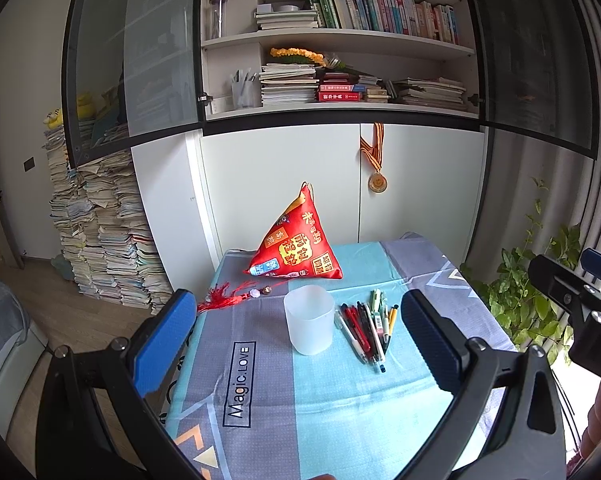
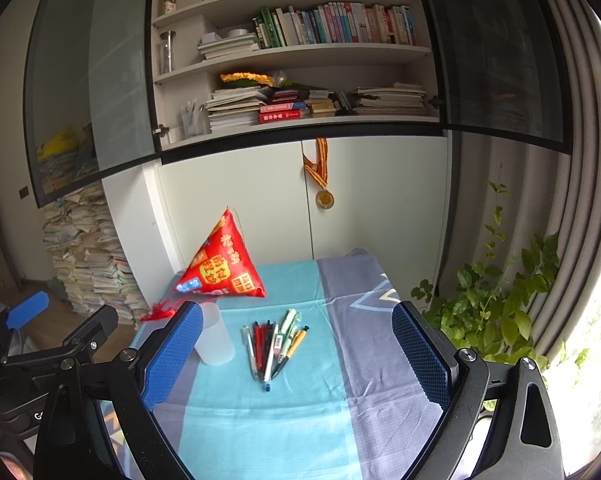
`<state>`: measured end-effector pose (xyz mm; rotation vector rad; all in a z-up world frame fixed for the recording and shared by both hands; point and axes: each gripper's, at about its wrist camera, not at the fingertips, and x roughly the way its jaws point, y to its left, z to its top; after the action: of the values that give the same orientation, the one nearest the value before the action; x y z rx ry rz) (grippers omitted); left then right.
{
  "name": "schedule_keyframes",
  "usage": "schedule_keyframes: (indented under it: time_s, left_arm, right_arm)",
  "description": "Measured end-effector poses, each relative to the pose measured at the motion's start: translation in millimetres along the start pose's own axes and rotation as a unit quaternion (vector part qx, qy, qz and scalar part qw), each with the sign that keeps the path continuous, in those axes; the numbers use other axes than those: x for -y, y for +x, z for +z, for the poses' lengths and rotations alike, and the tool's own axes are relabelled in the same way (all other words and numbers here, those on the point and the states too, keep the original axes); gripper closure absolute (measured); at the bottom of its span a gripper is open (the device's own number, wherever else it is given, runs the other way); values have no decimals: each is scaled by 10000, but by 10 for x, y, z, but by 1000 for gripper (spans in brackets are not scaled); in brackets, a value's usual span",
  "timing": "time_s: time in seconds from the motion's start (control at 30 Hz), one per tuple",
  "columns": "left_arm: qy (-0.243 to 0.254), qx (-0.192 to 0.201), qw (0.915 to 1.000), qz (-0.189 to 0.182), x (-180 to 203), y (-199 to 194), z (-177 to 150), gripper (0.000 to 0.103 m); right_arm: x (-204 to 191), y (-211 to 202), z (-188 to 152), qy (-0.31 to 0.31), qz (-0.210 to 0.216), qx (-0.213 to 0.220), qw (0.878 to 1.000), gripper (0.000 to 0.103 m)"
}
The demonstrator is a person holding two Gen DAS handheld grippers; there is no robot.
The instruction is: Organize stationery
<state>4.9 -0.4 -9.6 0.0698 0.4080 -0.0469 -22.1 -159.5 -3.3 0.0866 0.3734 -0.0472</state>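
Beside cup: pens fanned, lengthwise front-back

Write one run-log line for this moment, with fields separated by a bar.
stage: start | left hand-held gripper: open, empty | right hand-held gripper: open, empty | pens: loose on cloth | cup: upright, beside pens

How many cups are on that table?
1. A translucent plastic cup stands upright on the patterned tablecloth, just left of the pile of pens, in front of the red pyramid-shaped pouch.
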Motion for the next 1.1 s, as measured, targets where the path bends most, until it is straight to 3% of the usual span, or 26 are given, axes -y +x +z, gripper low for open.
schedule_keyframes:
  time_s: [1.1]
  left_arm:
    - [-75, -185, 9998, -13, -66, 296, -32, 1]
  right_arm:
    - [-46, 300, -2, -37, -46, -352, 9994, 7]
